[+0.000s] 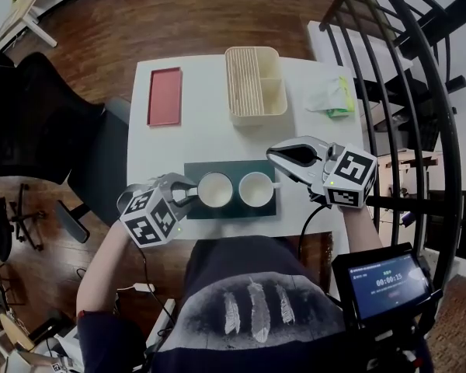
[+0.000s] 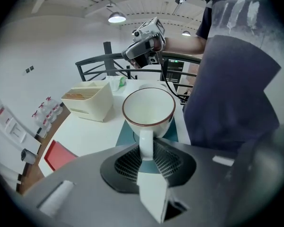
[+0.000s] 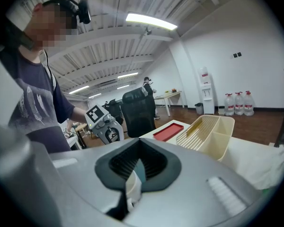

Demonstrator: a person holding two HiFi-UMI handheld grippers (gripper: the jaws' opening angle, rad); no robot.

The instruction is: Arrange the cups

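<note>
Two white cups are at a dark green mat (image 1: pixel 193 171) near the table's front edge. My left gripper (image 1: pixel 188 193) is shut on the handle (image 2: pixel 146 143) of the left cup (image 1: pixel 215 189), a white cup with a brown rim (image 2: pixel 148 107), over the mat's left half. Whether that cup rests on the mat I cannot tell. The right cup (image 1: pixel 256 189) stands on the mat's right half with its handle to the right. My right gripper (image 1: pixel 273 158) hovers just above and to the right of it, shut and empty; in its own view the right gripper (image 3: pixel 132 183) shows its jaws together.
A cream slatted rack (image 1: pixel 255 82) stands at the table's far middle, with a red tray (image 1: pixel 165 95) to its left and a crumpled plastic bag (image 1: pixel 332 95) to its right. A black office chair (image 1: pixel 31 115) is left of the table, a black railing (image 1: pixel 419 92) at the right.
</note>
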